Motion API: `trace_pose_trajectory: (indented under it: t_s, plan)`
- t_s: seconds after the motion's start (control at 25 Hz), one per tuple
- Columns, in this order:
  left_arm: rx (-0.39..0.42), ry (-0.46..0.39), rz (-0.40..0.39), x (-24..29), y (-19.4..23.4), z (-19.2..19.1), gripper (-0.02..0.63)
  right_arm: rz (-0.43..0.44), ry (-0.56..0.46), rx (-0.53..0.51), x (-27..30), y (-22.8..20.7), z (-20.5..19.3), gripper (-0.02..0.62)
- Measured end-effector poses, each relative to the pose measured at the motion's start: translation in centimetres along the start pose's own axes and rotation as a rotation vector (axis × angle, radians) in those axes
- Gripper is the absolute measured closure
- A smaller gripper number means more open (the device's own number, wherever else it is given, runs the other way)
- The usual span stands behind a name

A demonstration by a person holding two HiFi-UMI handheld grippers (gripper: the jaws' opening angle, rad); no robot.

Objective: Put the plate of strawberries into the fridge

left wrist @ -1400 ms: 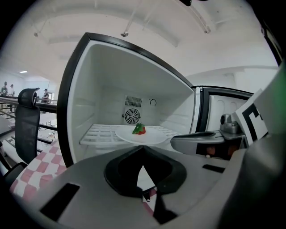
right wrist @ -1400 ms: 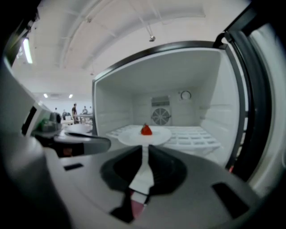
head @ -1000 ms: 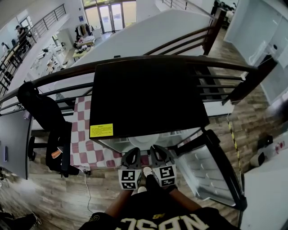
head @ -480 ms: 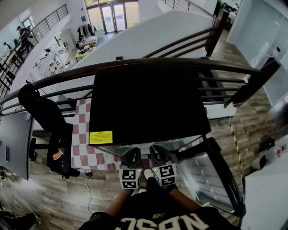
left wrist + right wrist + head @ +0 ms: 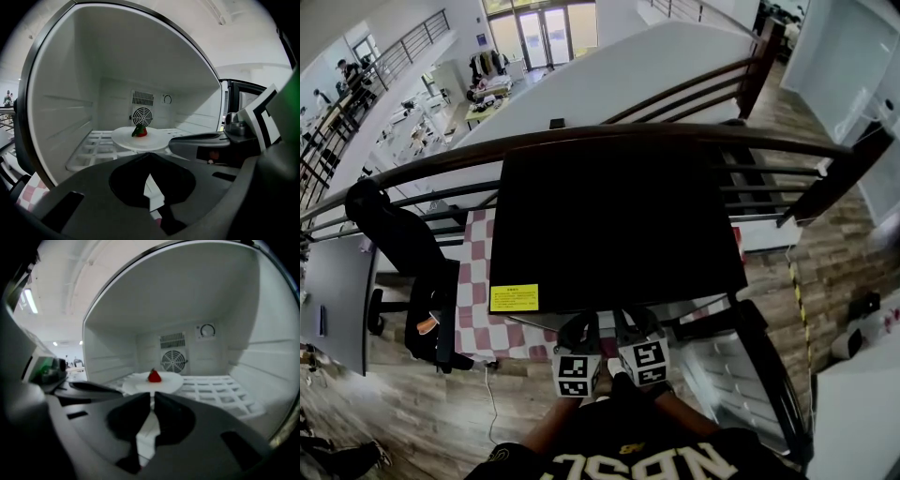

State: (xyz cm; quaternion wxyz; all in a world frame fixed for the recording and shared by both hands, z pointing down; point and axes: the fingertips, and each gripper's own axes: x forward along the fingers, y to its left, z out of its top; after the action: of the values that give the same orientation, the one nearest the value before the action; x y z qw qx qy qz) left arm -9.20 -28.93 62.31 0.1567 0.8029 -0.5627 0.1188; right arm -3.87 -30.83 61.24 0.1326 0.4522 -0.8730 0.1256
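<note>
If near-level, left gripper (image 5: 580, 323) beside right gripper (image 5: 632, 321)

red strawberry (image 5: 154, 376), white plate (image 5: 171, 382)

Plate (image 5: 171, 382) front rim seemingly behind jaws

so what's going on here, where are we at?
A person stands at a small fridge with a gripper in each hand. The white plate with one strawberry already sits on the wire shelf inside, near the back fan. The left gripper and right gripper are both shut and empty, side by side just outside the opening. The fridge door is open.
</note>
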Motion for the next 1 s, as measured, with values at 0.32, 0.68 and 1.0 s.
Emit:
trace_pose_trajectory:
  t_s: [0.32, 0.68, 1.0]
  plan:
    - [-0.016, 0.001, -0.017, -0.1, 0.0, -0.1, 0.586, 0.017, -0.002, 0.009, 0.9, 0.4, 0.1, 0.552]
    - [-0.063, -0.019, -0.023, -2.6, -0.4, -0.6, 0.586, 0.008, -0.025, 0.012, -1.2, 1.6, 0.1, 0.552]
    - [-0.108, -0.081, -0.039, -7.3, -1.6, -0.5, 0.586, -0.025, -0.049, 0.004, -5.9, 3.7, -0.7, 0.552]
